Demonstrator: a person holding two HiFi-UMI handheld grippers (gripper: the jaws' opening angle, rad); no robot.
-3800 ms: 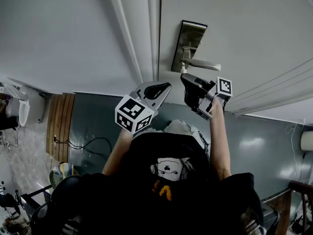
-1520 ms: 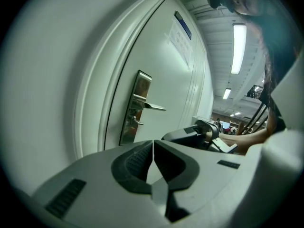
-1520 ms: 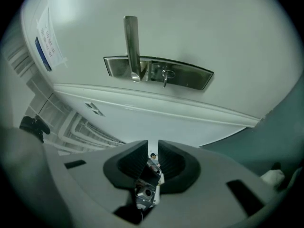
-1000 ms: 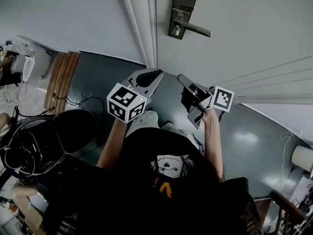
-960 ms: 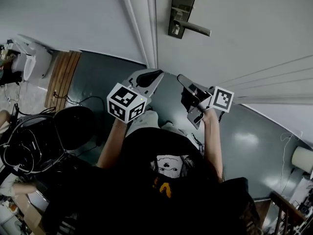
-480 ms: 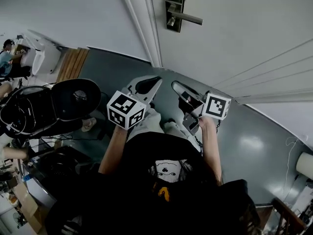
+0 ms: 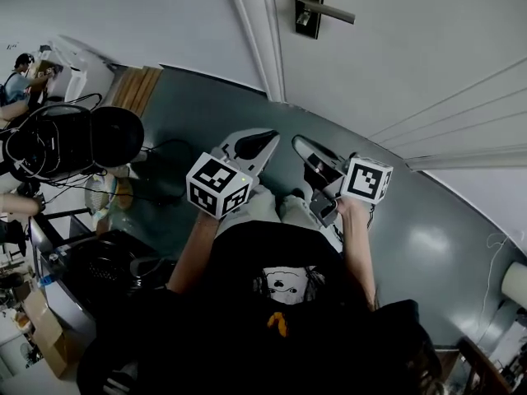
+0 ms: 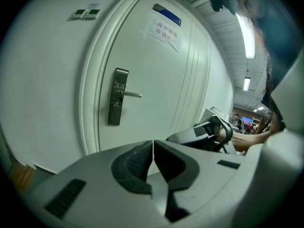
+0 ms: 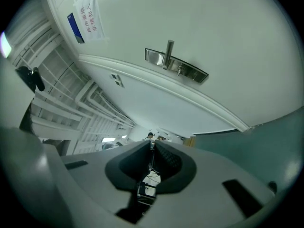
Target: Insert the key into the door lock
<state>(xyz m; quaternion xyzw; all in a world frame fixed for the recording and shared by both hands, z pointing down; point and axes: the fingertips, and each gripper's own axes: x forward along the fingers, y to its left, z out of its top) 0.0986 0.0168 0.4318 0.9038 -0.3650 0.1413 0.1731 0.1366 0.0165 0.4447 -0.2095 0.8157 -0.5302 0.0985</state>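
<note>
Head view, against 3.8 s ago: door lock (image 7: 309,5) has receded to the top edge. Right gripper (image 7: 303,145), formerly just under the lock, and left gripper (image 7: 268,138) now sit well below it, over the floor (image 7: 206,105). Left jaws: pressed together, nothing between. Right jaws: tips met; I cannot tell whether anything thin is pinched.

High above the lock plate (image 8: 118,96) on the door (image 8: 156,84) I see a paper notice (image 8: 164,33) bearing two lines of Chinese characters, too small for me to read. The blue plate (image 8: 166,14) just over it is likewise unreadable.
</note>
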